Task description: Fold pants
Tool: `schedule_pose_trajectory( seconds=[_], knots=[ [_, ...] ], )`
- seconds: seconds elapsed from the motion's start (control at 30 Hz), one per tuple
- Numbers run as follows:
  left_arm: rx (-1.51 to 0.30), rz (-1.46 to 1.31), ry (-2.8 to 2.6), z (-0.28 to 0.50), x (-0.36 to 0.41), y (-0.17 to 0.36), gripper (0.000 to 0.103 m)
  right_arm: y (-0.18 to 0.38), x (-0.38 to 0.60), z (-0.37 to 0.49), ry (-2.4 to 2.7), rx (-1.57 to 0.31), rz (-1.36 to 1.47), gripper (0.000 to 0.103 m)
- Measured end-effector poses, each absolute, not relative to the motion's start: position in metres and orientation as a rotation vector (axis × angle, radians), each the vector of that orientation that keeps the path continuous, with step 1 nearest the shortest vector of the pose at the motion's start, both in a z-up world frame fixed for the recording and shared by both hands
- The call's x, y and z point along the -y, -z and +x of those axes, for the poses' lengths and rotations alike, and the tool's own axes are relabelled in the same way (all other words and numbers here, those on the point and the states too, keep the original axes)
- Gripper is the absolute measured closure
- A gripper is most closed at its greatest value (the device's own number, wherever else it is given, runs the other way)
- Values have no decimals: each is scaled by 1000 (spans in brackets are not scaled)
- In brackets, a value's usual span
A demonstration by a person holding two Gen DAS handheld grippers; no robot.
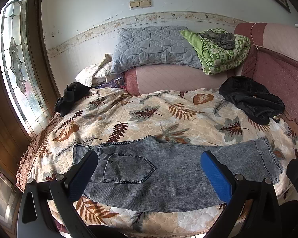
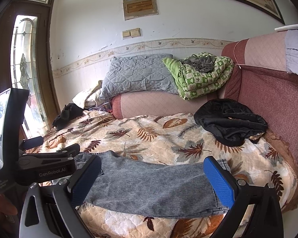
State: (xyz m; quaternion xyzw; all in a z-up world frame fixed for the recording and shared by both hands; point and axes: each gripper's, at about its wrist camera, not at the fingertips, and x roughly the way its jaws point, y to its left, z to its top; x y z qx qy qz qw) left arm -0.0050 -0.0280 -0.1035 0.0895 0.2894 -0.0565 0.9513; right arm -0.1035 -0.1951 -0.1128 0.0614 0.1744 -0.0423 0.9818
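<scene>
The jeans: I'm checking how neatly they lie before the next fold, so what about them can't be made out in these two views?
- Left wrist view: the left gripper fingers cover parts of the jeans, including the waistband corner.
- Right wrist view: the waist end is hidden behind the left gripper's body; the right gripper covers the hem.
- Either view: the underside and any layers beneath cannot be seen.
- The bedspread near edge is cut off by the frame.
</scene>
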Motion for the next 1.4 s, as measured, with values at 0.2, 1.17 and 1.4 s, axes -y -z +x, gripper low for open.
schedule_pose_trajectory(
  seconds=[0.2,1.17,1.4],
  knots=[
    [-588,184,120,-5,29,102,0,110,192,-102,80,-349,118,0],
    [-583,180,119,-6,28,100,0,107,195,-100,64,-355,120,0],
    [-582,179,119,-5,28,100,0,107,197,-100,68,-351,127,0]
  ],
)
